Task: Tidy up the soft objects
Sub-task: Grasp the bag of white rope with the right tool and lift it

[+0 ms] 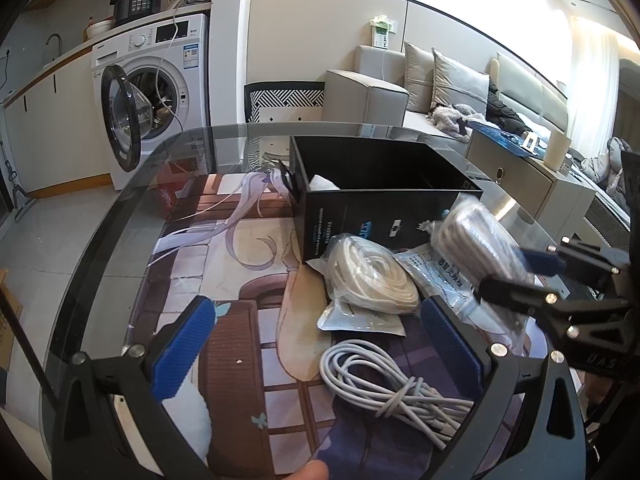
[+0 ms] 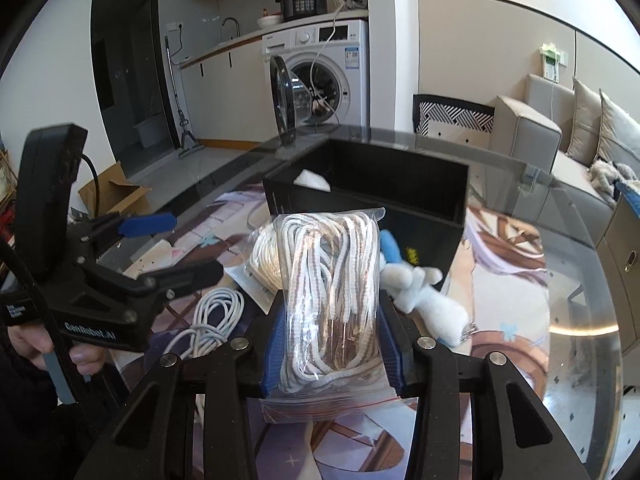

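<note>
In the right wrist view my right gripper (image 2: pixel 332 312) is shut on a clear zip bag of white and brown laces (image 2: pixel 332 264), held above the mat in front of the open black box (image 2: pixel 372 184). A white and blue plush toy (image 2: pixel 424 296) lies to its right. My left gripper (image 1: pixel 316 312) stands open over the mat, nothing between its fingers. Ahead of it lie a bagged coil of white rope (image 1: pixel 368 276), a flat printed packet (image 1: pixel 440 276) and a tied grey cable (image 1: pixel 384 384). The right gripper (image 1: pixel 516 276) with the lace bag (image 1: pixel 476 232) shows at right.
Everything sits on a printed mat (image 1: pixel 248 248) on a glass table (image 1: pixel 120 208). Something white (image 2: pixel 312 180) lies inside the black box. The left gripper (image 2: pixel 176 246) and a hand (image 2: pixel 84 356) fill the left of the right wrist view. A washing machine (image 1: pixel 160 92) and sofa (image 1: pixel 440 88) stand beyond.
</note>
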